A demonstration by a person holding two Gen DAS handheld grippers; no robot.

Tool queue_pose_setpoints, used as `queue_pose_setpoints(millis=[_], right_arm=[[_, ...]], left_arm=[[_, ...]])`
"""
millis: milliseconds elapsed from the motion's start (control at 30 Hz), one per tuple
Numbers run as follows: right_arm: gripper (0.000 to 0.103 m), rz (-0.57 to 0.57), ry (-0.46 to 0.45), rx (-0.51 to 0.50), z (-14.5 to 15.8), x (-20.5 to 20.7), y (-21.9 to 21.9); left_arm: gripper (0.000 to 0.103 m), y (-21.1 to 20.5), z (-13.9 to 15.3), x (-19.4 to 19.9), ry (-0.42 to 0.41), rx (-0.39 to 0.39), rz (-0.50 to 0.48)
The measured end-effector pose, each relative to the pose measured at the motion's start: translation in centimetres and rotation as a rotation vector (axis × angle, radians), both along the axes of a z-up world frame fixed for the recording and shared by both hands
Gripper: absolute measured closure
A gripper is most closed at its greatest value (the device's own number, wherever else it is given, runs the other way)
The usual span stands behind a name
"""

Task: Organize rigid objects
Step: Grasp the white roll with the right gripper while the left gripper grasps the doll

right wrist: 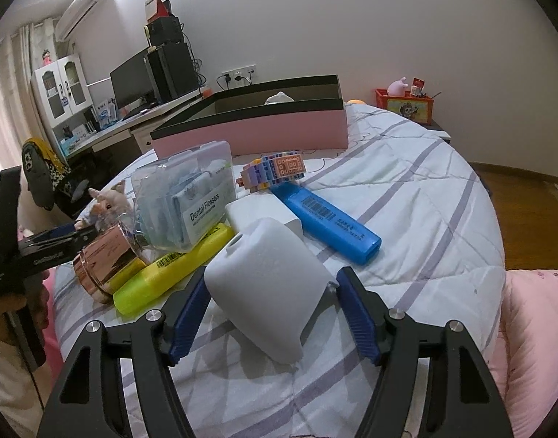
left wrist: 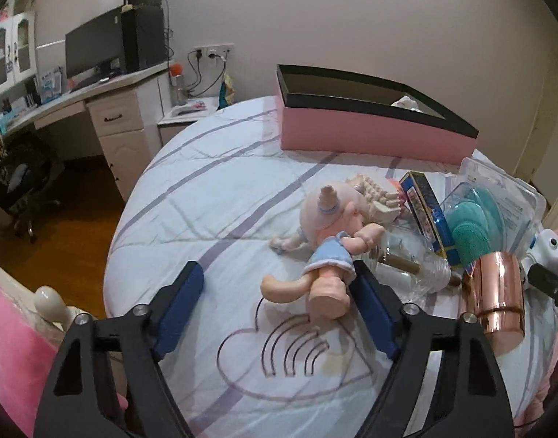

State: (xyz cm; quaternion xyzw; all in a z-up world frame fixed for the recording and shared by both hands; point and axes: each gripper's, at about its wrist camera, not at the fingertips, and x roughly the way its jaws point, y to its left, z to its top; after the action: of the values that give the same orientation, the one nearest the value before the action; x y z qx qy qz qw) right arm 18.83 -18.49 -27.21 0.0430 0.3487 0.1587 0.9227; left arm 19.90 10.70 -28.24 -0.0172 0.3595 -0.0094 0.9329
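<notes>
The doll lies on the bed with its long axis running away from the left gripper, whose spread, empty jaws straddle its legs, while the right gripper brackets a white foam block, grip unclear.

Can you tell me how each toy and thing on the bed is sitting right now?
Doll: lying down, feet between the open left fingers.
White block: between the right fingers.
Pink box: open, no lid.
Dental flossers case: tilted on the pile.
Copper cup: upright.
</notes>
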Motion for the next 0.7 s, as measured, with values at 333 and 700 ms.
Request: queue_pose_setpoints(millis=[333,700], right_arm=[[0.032,-0.008,-0.016,-0.009,-0.1,-0.4,0.3],[0.03,-0.016,-0.043,-0.044,-0.6,-0.7,0.7]], left_arm=[[0.055,-1.3,0.1,0.8,-0.017,-0.01,-0.016],[0.055,-1.1,0.0,-1.0,-0.038,-0.006,0.002]])
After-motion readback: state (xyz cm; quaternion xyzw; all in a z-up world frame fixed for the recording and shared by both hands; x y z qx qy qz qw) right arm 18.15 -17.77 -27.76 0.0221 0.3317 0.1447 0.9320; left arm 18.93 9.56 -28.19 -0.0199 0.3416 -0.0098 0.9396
